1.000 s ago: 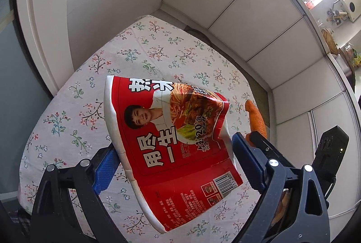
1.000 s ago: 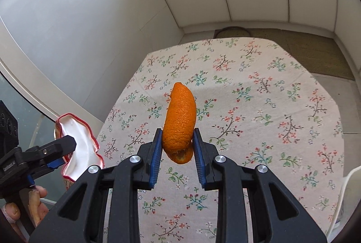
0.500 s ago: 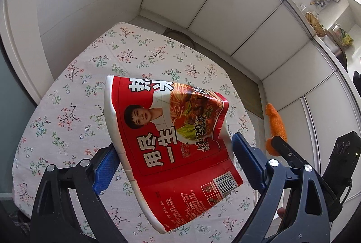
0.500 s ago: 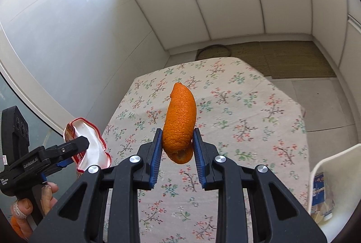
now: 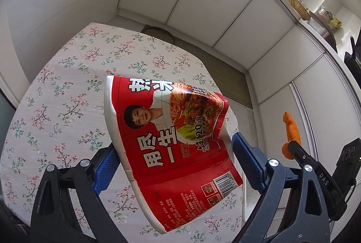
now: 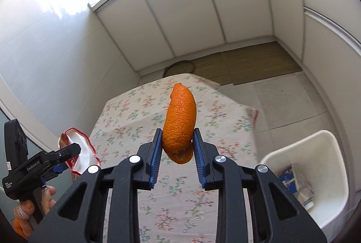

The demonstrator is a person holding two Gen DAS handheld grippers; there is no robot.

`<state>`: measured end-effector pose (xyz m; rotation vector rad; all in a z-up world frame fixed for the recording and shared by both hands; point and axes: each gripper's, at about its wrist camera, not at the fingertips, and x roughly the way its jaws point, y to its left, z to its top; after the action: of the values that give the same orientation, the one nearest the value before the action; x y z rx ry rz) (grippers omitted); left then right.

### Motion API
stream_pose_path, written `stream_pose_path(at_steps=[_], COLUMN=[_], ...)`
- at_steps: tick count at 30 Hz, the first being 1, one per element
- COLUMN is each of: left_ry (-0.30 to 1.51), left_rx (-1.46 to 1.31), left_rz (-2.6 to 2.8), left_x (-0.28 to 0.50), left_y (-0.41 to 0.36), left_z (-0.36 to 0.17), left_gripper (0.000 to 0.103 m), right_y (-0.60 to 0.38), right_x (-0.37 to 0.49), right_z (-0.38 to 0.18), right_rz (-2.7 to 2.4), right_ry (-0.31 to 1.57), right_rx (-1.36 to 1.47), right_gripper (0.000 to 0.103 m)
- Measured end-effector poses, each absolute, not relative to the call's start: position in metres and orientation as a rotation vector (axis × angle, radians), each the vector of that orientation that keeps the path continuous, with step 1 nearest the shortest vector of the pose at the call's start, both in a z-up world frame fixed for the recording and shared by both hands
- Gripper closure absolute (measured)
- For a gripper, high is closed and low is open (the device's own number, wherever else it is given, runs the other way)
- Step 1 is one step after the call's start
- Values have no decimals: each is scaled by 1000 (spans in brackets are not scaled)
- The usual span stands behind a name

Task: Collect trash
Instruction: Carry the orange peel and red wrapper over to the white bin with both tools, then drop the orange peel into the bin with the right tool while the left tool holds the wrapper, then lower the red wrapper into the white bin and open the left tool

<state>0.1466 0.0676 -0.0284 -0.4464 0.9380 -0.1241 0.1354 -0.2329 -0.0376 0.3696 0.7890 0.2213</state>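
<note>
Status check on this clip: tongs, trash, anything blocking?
Left tongs shut on red wrapper. Right tongs shut on orange peel. White bin lower right, nothing blocking.

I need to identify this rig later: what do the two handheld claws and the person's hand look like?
Both claws, right and left, are black plastic frames with cutouts, silver screws and ribbed blue pads. White lettering marks the left one's side. The hand wears a pale ring.

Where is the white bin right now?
In the right wrist view, the white bin sits on the floor at lower right, beside the flowered table.
</note>
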Motion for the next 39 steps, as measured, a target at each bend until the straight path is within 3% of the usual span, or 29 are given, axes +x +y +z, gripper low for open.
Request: stream_pose_path(at_steps=[14, 18, 22, 27, 39], left_ry=[969, 973, 963, 953, 955], left_rx=[-376, -363, -341, -294, -188], left_rz=[-214, -250, -298, -378, -520], left_x=[156, 158, 159, 157, 153], left_y=[-12, -39, -70, -116, -206], left_z=[-43, -43, -39, -35, -38], left_gripper=[14, 14, 14, 14, 14], right_y=[-350, -373, -395, -428, -486], right_x=[94, 82, 69, 53, 25], right_z=[-48, -50, -49, -49, -57], right_rz=[-129, -187, -240, -341, -491], right_ry=[764, 752, 729, 708, 701], right_rx=[398, 424, 420, 418, 492], right_gripper=[73, 50, 43, 26, 21])
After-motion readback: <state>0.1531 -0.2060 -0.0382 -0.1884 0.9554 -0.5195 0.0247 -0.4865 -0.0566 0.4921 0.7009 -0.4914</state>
